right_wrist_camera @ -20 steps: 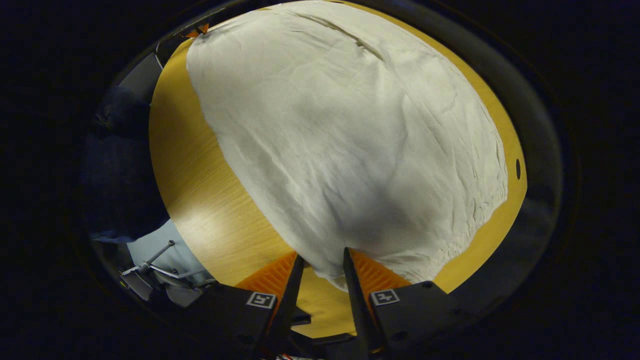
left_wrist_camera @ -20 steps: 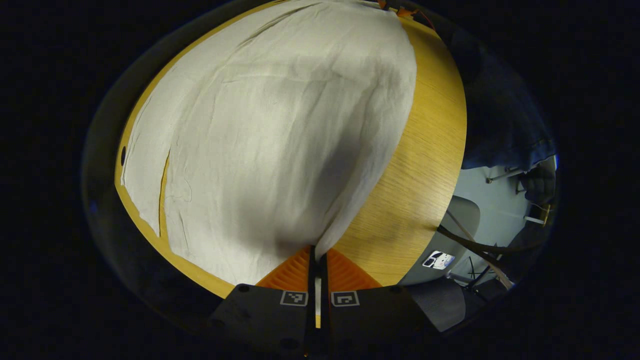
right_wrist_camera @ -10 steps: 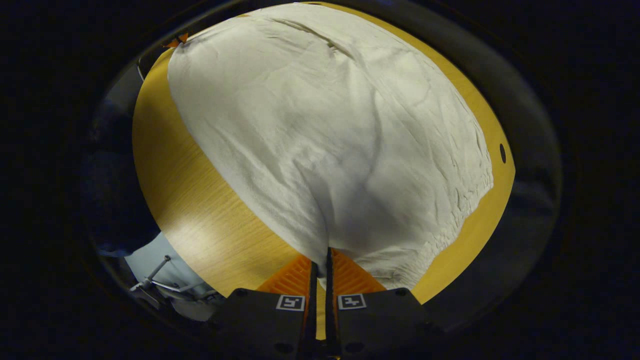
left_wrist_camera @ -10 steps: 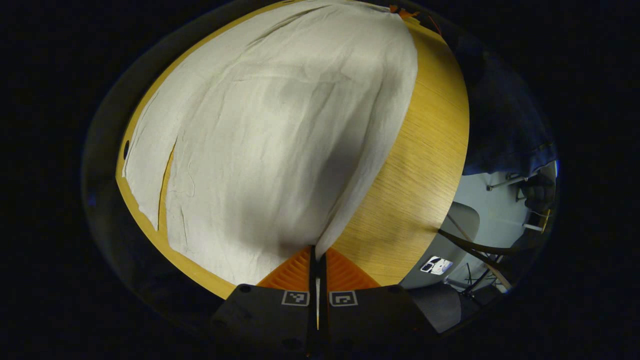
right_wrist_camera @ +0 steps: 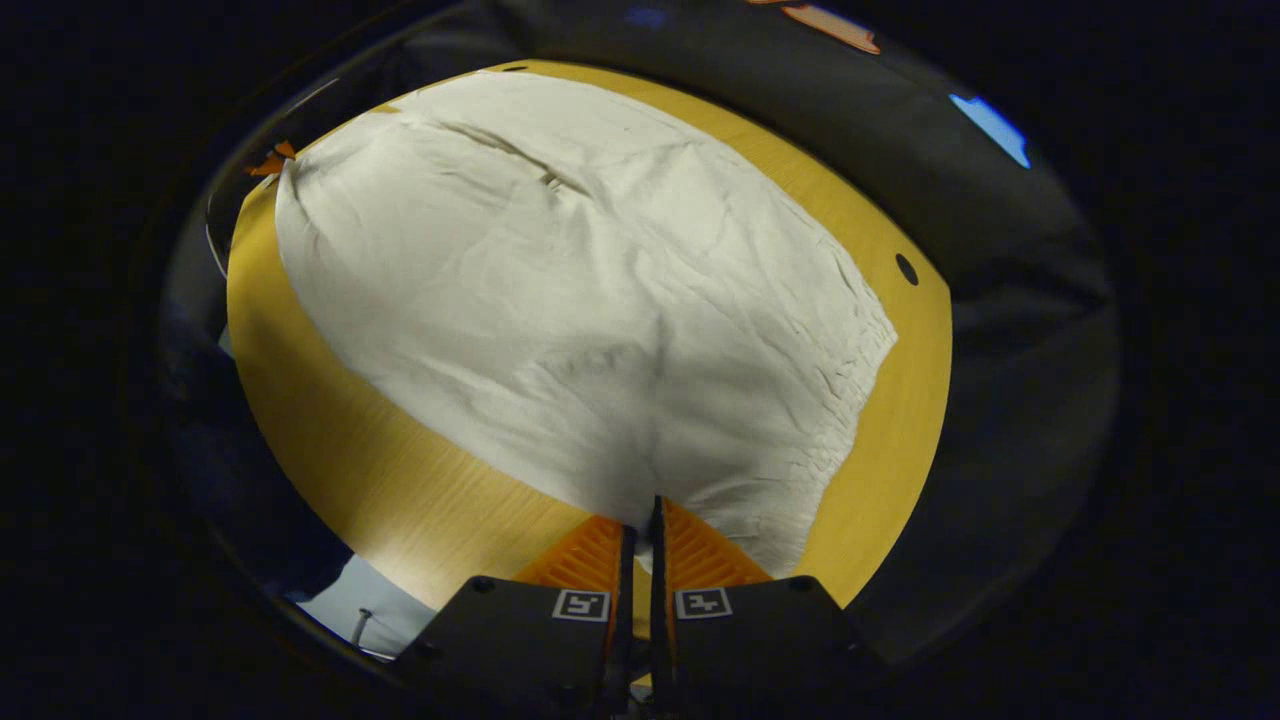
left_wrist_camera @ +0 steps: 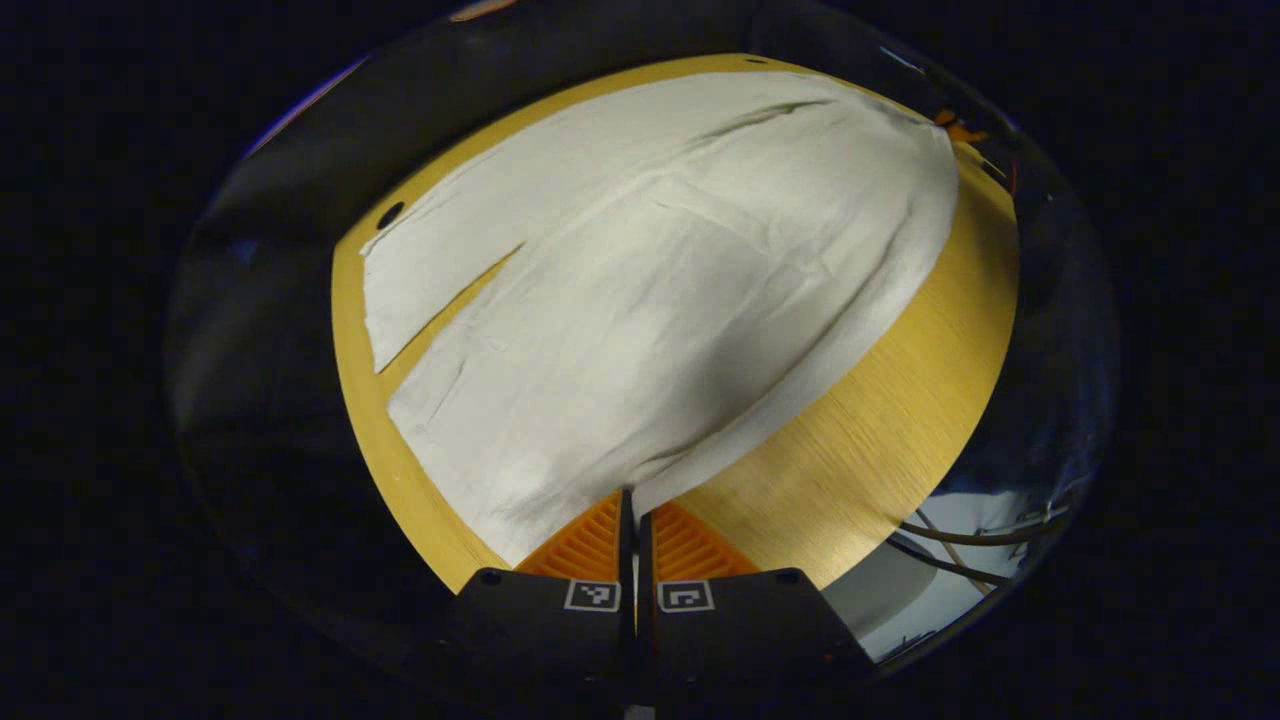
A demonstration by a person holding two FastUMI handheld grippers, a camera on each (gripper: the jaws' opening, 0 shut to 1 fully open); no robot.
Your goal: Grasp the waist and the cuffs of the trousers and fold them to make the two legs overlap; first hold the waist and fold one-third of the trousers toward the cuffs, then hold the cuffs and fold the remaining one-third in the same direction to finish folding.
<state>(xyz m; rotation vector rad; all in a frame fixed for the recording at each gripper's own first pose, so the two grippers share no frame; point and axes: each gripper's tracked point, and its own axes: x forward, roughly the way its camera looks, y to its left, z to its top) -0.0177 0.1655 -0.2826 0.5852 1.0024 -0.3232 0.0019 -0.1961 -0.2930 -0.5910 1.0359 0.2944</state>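
White trousers (left_wrist_camera: 650, 300) lie spread flat on a wooden table (left_wrist_camera: 880, 430). In the left gripper view the two legs part at a slit (left_wrist_camera: 450, 300) on the left. My left gripper (left_wrist_camera: 630, 497) is shut on the near leg's cuff corner, and the cloth rises to it in a fold. In the right gripper view the gathered waist (right_wrist_camera: 850, 390) of the trousers (right_wrist_camera: 560, 300) runs along the right. My right gripper (right_wrist_camera: 640, 508) is shut on the waist's near corner. Each view shows a sliver of the other gripper (left_wrist_camera: 958, 130) (right_wrist_camera: 268, 160) at the garment's far end.
The table (right_wrist_camera: 380, 480) has a small dark hole (left_wrist_camera: 390, 214) (right_wrist_camera: 906, 268) near its far edge. A bare strip of wood runs along the near side of the trousers. Pale floor with metal chair legs (left_wrist_camera: 960, 540) lies past the table's edge.
My right gripper, open around the waist corner a second ago, has shut on it. Both grippers have since lifted and drawn back, pulling the near edge of the cloth up.
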